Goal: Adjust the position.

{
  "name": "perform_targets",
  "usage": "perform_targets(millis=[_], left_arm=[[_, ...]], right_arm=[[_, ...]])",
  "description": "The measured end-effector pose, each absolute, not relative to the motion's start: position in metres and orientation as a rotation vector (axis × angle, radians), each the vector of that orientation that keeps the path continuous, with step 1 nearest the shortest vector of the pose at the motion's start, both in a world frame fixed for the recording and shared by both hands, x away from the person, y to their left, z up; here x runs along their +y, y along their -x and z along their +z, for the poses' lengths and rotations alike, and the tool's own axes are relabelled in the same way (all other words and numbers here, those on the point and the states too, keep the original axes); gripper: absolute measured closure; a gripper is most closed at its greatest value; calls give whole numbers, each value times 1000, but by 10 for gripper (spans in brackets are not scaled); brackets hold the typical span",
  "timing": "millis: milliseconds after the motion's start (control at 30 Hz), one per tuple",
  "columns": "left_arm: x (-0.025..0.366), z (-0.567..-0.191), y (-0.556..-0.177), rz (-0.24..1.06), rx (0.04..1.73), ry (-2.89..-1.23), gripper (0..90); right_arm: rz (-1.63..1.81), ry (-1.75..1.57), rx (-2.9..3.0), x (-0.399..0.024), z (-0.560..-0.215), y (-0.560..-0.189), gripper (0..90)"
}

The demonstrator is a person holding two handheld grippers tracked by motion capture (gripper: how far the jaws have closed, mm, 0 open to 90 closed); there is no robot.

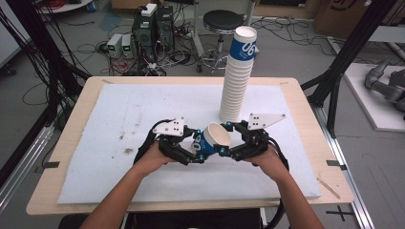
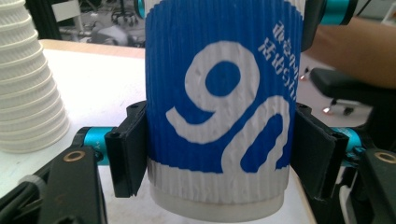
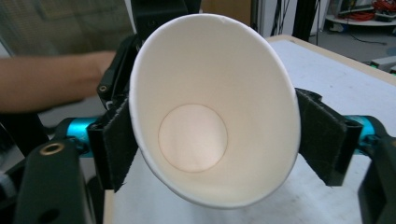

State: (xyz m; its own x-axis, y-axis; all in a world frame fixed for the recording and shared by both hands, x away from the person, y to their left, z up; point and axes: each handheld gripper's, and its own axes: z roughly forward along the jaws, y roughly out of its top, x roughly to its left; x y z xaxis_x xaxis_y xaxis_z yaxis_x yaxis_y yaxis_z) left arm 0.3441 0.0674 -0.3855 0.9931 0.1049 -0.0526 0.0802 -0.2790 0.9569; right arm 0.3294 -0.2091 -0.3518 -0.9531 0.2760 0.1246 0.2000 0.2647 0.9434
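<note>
1. We have 1 paper cup (image 1: pixel 213 140) held between both tools above the white mat (image 1: pixel 119 124), just in front of the tall stack of cups (image 1: pixel 237 76). It lies tilted, its open mouth turned toward the right gripper (image 1: pixel 224 151) and its base toward the left gripper (image 1: pixel 197 157).
2. In the left gripper view, the left gripper (image 2: pixel 217 154) is clamped on the cup (image 2: pixel 219 107): both black pads press the blue ribbed sleeve low down, near the white base band.
3. In the right gripper view, the right gripper (image 3: pixel 215 140) brackets the rim of the cup (image 3: pixel 212 112). Both pads (image 3: pixel 119 140) touch the outside of the wall, and the mouth looks squeezed slightly oval, so we read this as a light grip on the rim end.
4. We judge the step in hand to be a handover or a reorienting of the cup between the 2 tools.
5. To do it well, we should keep 1 firm hold until the other is secure, and never loosen both together.
6. We should press gently at the rim, since thin paper buckles easily there.
7. We should keep clear of the stack, which stands close enough to be knocked over.
</note>
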Motion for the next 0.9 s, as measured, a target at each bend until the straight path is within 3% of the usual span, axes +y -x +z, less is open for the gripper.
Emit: perform_targets(millis=[133,233,500,700,900], left_arm=[[64,-387,-343,59,160,-1909,202],[62,-390,-343,41,126,-1924,296],[64,-390,-346,-19,147,-1813,299],[58,-394,-342,13,143,-1884,284],[60,-394,-345,10,149,-1828,300]], right_arm=[[1728,-412,2470,-207,-351,-328,235],[1696,-402,2483,-205,-351,-328,236],[1828,-465,2370,-205,-350,-327,168],[1725,-388,2439,-202,-349,-324,230],[1785,-435,2378,-198,-350,-323,179]])
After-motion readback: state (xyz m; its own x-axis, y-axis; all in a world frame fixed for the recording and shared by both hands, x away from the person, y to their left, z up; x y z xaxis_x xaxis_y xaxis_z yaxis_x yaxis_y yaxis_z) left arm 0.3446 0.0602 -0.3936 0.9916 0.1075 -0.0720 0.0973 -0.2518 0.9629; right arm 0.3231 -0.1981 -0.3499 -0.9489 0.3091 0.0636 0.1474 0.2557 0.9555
